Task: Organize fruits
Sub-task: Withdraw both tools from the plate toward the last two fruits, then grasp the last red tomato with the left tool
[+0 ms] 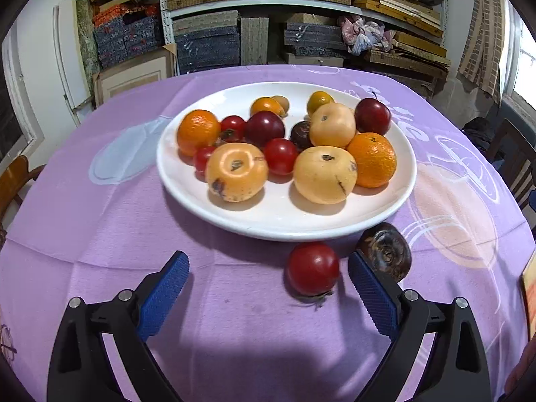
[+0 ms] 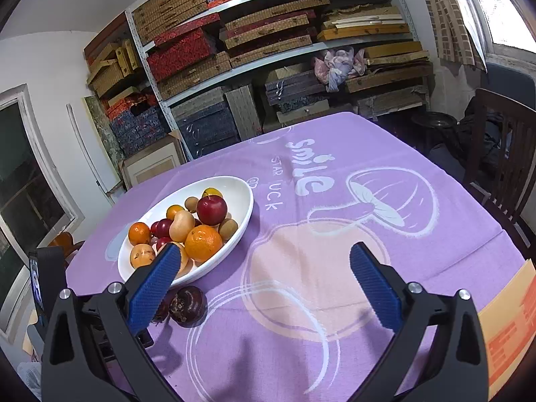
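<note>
Black gripper frames, blue ribbed pads, silver screws

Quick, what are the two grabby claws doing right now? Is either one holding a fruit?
Left gripper: jaws open, holding nothing; a tomato lies between them.
Right gripper: jaws open, holding nothing.

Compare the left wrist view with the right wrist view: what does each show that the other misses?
Only the left wrist view clearly shows the round red tomato lying on the cloth. Only the right wrist view shows the white "smile" lettering and the dark wooden chair. Both share the white oval plate of fruit, the dark brown round fruit outside it, and the purple tablecloth.
</note>
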### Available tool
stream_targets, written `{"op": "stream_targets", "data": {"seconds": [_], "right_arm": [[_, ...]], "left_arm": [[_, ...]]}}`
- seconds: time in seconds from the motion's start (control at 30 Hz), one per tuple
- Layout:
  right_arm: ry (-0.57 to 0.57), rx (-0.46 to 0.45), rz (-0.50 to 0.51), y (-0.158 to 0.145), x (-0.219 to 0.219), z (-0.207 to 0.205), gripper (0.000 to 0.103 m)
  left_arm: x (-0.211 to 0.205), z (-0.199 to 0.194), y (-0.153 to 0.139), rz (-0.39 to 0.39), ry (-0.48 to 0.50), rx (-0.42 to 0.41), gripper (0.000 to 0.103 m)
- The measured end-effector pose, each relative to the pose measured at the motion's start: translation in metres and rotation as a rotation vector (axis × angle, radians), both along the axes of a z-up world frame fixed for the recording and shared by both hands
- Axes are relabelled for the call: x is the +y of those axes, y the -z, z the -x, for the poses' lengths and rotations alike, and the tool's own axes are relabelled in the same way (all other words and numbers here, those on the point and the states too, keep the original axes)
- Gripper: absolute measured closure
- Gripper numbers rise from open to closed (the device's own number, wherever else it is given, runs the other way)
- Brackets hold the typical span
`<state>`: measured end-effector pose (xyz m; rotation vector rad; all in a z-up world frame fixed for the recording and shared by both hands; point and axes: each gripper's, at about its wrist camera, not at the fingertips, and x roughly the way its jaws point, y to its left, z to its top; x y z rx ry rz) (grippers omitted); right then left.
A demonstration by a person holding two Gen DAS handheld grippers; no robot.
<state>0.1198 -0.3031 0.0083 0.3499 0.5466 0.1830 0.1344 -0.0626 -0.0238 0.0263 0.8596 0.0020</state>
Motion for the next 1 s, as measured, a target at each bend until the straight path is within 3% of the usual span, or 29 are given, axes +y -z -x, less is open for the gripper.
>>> {"op": "stream_targets", "data": {"seconds": [0.07,0.13,0.27,0.53,0.67,1.0], "right_arm": [[0.005,0.000,-0.005,0.000,-0.001,0.000,0.004],[0.008,0.004,-0.015,0.001,-0.003,-0.001,0.004],[0.005,0.007,-0.013,0.001,-0.003,-0.001,0.004],[0.005,0.009,-0.014,0.002,-0.001,-0.001,0.004],[0.004,0.010,-0.013,0.002,-0.001,-0.001,0.004],[0.002,0.017,-0.011,0.005,0.000,-0.001,0.004]], "left_arm": [[-0.002,-0.001,0.000,0.012,0.014,0.001,0.016],[-0.001,0.000,0.001,0.012,0.017,-0.002,0.018],[0.006,0.000,0.003,0.037,0.012,0.015,0.035],[0.023,0.008,0.005,0.050,-0.017,0.031,0.040],[0.030,0.009,0.002,0.044,-0.014,0.021,0.057],[0.049,0.021,0.004,0.082,-0.007,0.036,0.057]]}}
